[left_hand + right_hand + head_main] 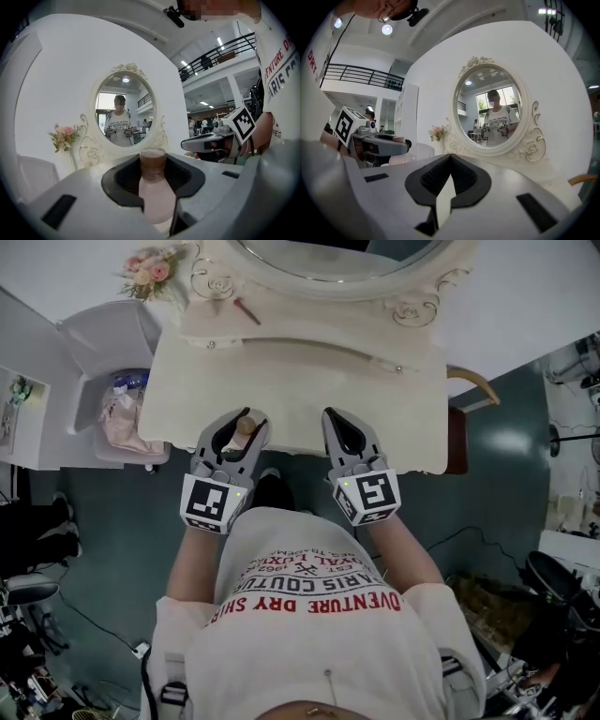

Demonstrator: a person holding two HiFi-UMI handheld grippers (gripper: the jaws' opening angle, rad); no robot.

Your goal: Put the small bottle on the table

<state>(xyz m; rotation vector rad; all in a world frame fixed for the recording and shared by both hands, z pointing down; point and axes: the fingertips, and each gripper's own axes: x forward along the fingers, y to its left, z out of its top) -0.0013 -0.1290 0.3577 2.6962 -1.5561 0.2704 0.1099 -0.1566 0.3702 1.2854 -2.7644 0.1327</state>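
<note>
A small pale pink bottle (157,194) with a brown cap (246,426) stands upright between the jaws of my left gripper (242,433), which is shut on it. In the head view that gripper hovers over the front edge of the cream dressing table (309,381), left of centre. In the left gripper view the bottle fills the gap of the left gripper (153,160). My right gripper (338,421) is beside it to the right, also at the table's front edge. In the right gripper view the right gripper (450,157) is shut, its tips meeting with nothing between them.
An oval mirror (123,112) in an ornate white frame stands at the back of the table. Pink flowers (150,268) sit at its back left, near a small red stick (247,310). A white bin (117,409) stands left of the table; a wooden chair (469,390) is at the right.
</note>
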